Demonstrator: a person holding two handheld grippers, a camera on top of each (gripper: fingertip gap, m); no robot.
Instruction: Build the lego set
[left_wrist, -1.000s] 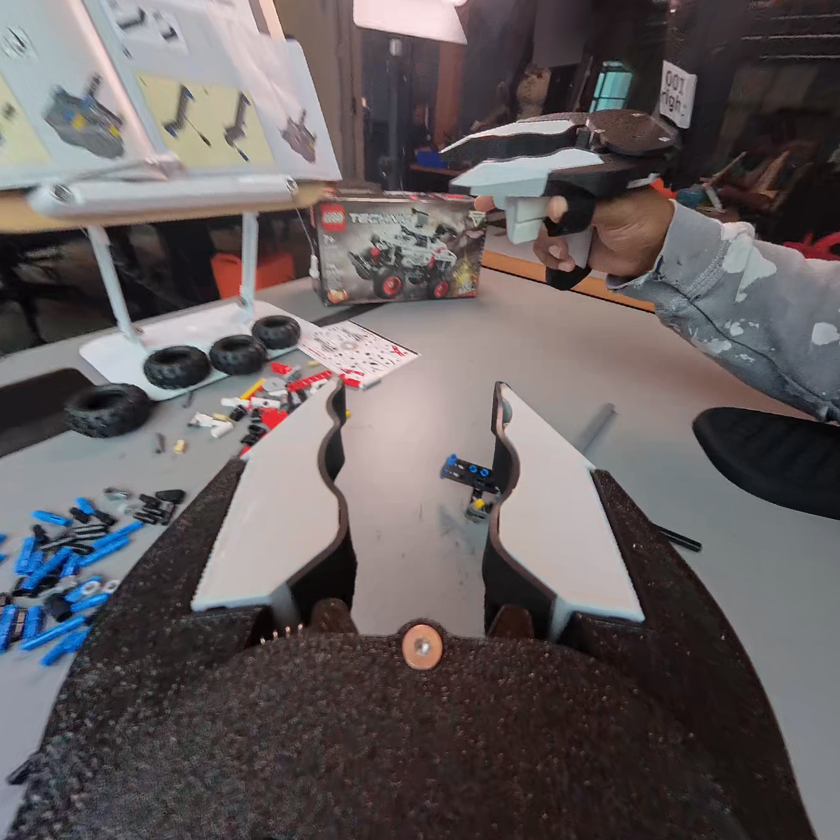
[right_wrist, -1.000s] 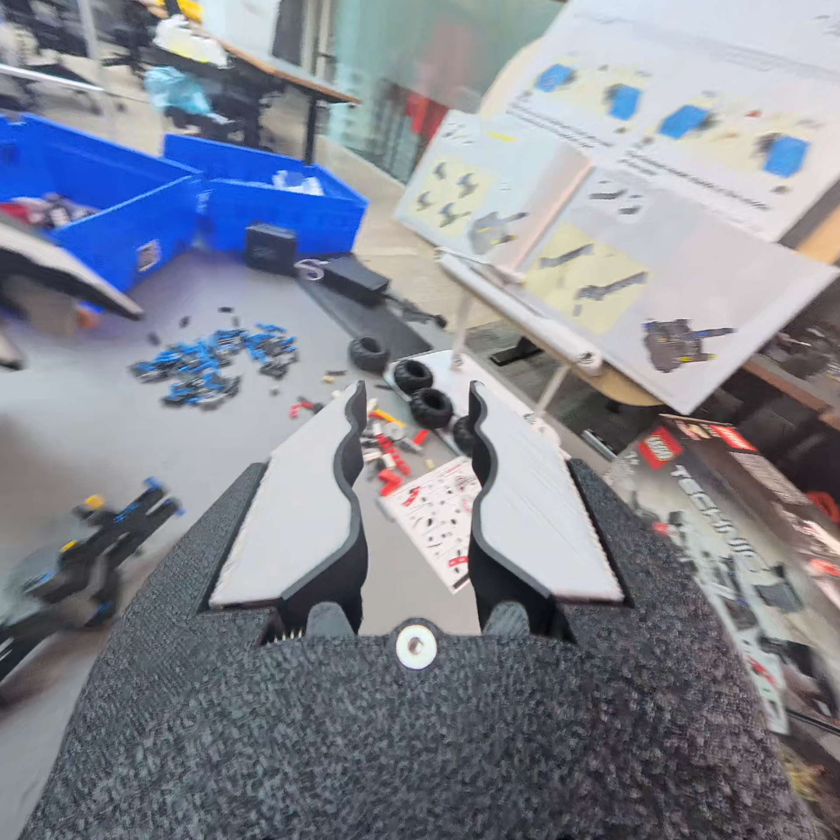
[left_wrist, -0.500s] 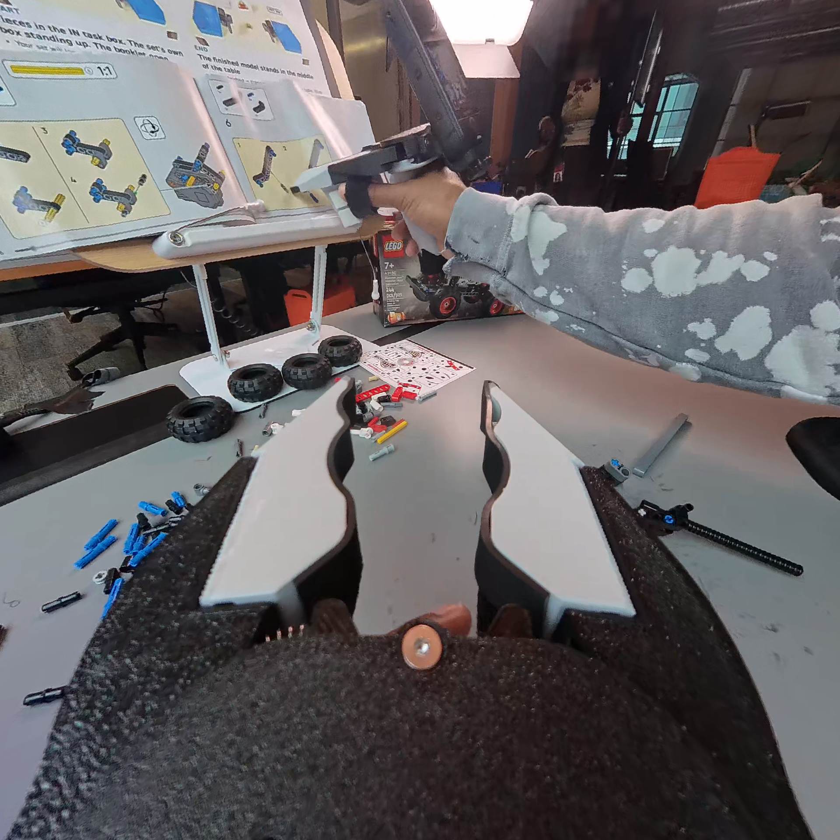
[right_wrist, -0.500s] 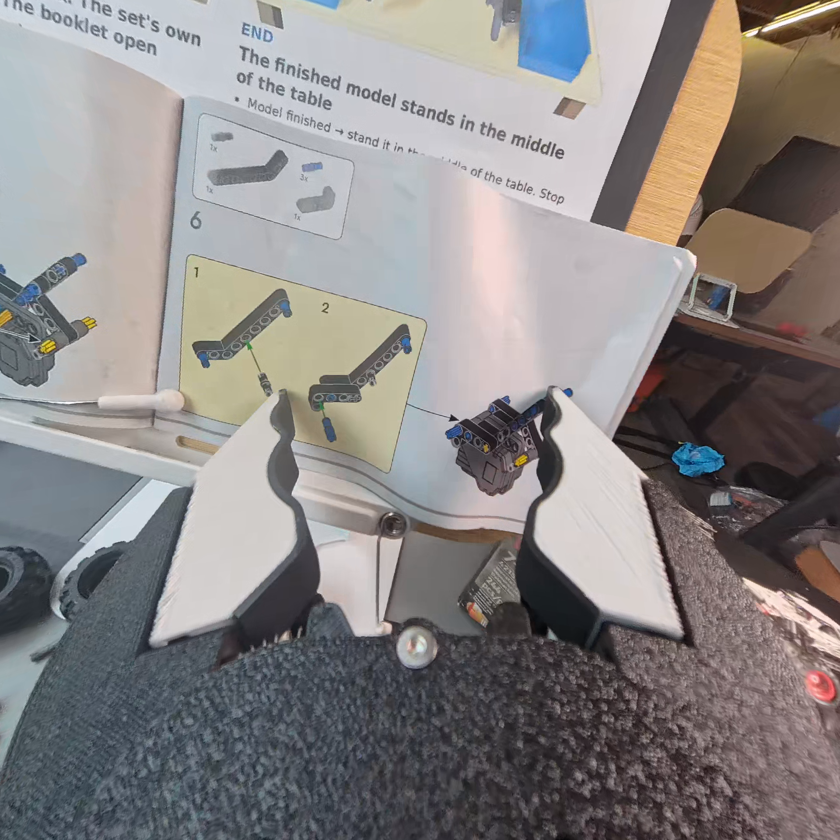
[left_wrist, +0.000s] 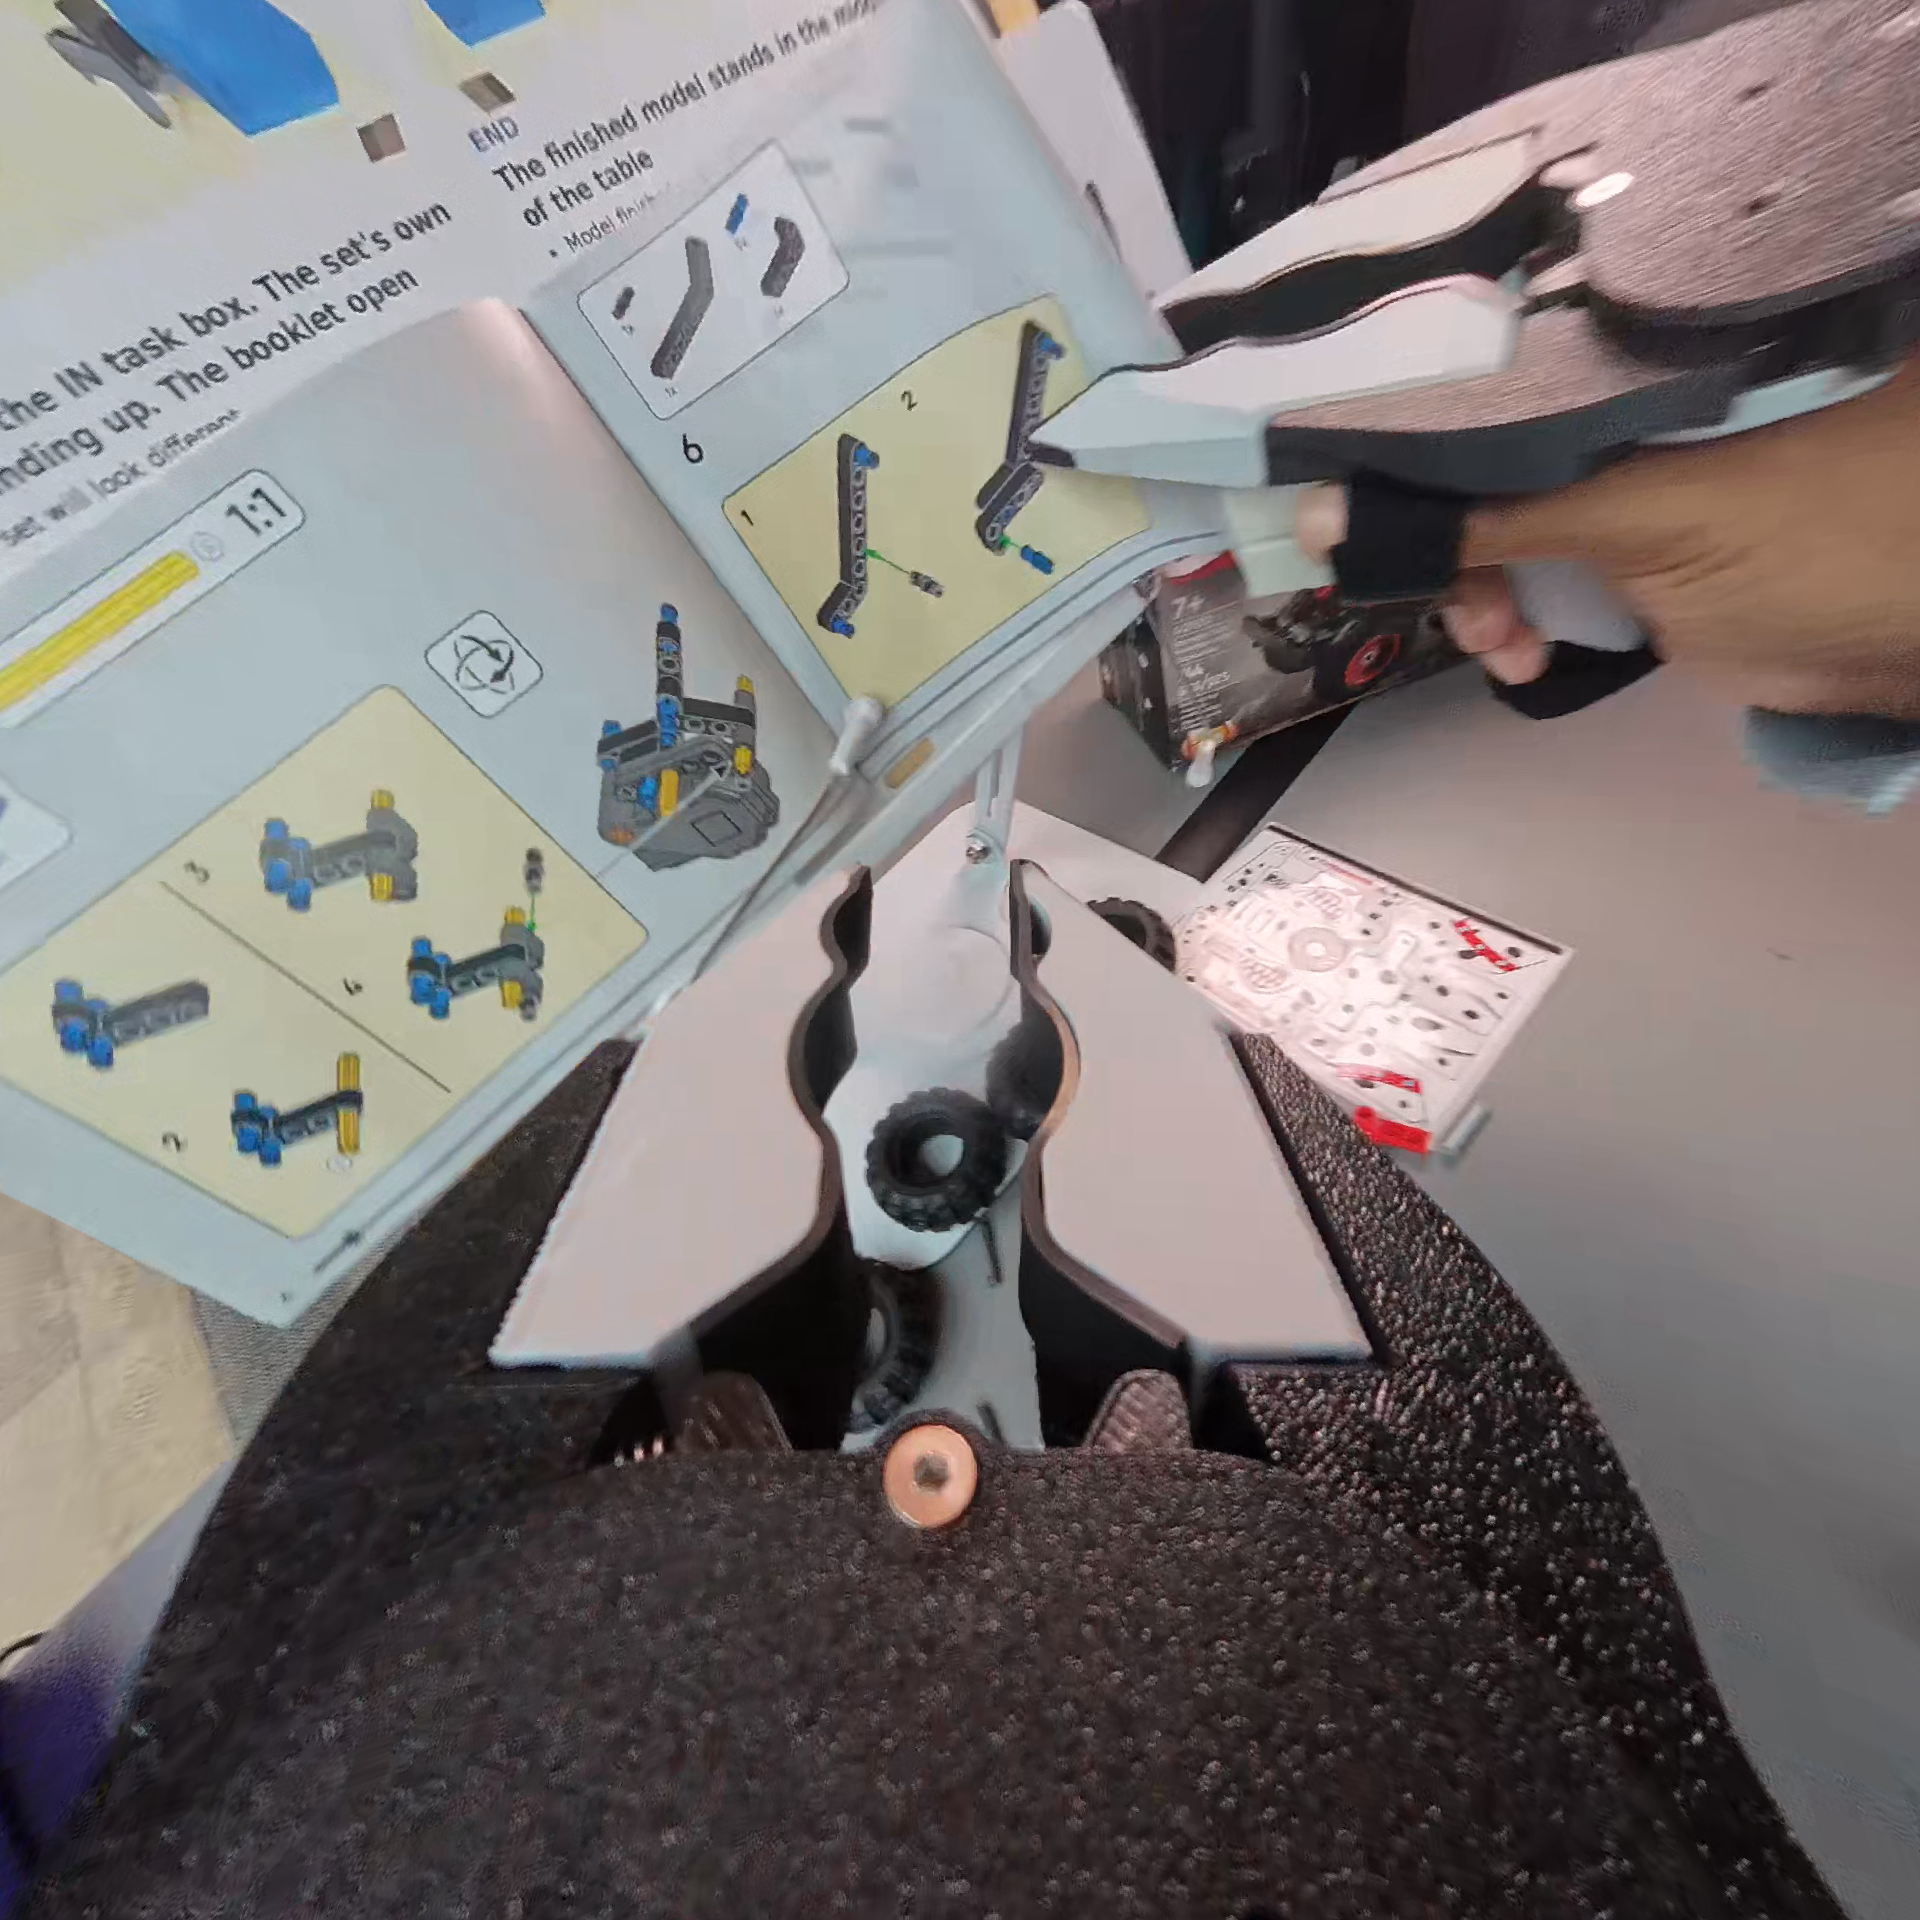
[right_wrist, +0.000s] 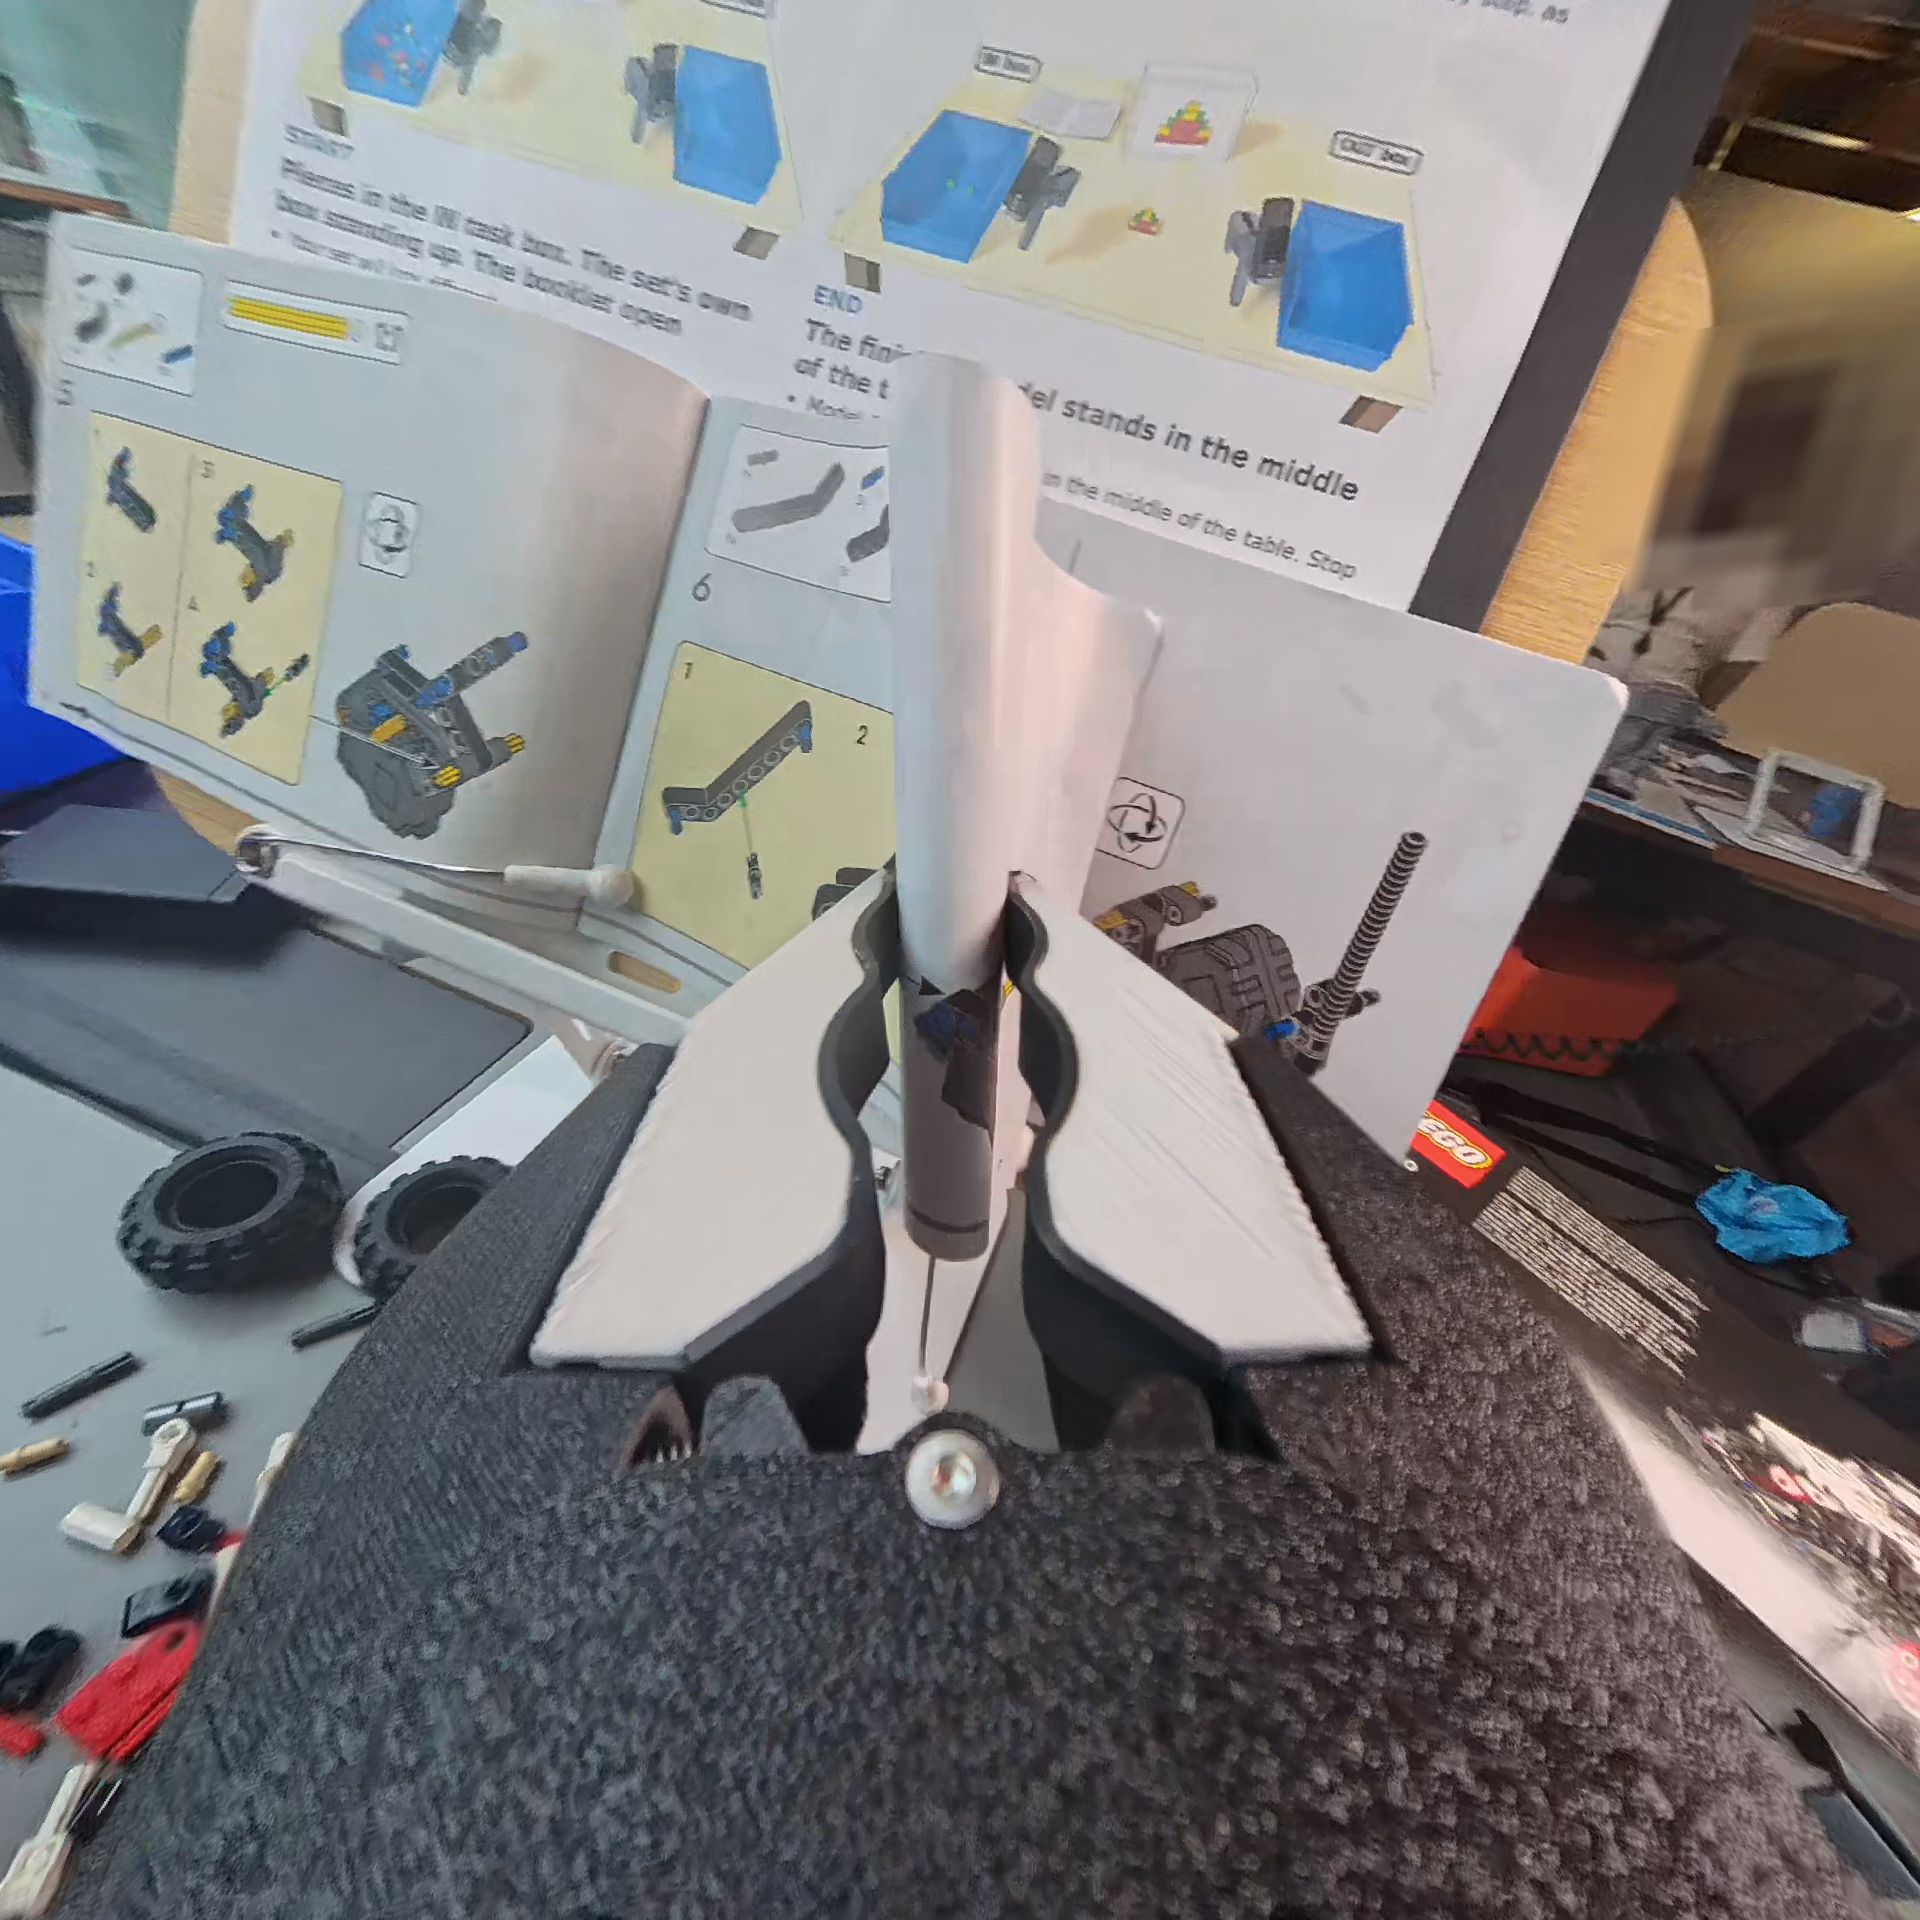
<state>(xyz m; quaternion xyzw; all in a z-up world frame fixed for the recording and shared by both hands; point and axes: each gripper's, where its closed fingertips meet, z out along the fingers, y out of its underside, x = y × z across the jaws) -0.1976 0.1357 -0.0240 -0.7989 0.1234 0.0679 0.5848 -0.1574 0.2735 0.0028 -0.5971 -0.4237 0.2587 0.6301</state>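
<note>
The instruction booklet (right_wrist: 416, 623) stands open on a white stand (left_wrist: 987, 831). My right gripper (right_wrist: 951, 894) is shut on the edge of its right page (right_wrist: 966, 623), which curls up between the fingers; a further page (right_wrist: 1299, 831) shows behind it. In the left wrist view the right gripper (left_wrist: 1049, 447) pinches that page's edge (left_wrist: 935, 499). My left gripper (left_wrist: 940, 904) is open with a narrow gap and empty, just in front of the stand. Black tyres (left_wrist: 935, 1158) lie on the stand's base between its fingers.
Two tyres (right_wrist: 229, 1210) and loose small parts (right_wrist: 135, 1507) lie on the grey table (left_wrist: 1662, 1247) at the left. A sticker sheet (left_wrist: 1361, 977) and the set's box (left_wrist: 1278, 655) lie right of the stand. A large instruction sheet (right_wrist: 1143, 208) stands behind the booklet. My hands' fingertips stand some 15 centimeters from each other.
My right gripper has closed on the booklet's right page and lifted it into a curl. My left gripper has moved in close to the stand and its fingers have narrowed.
</note>
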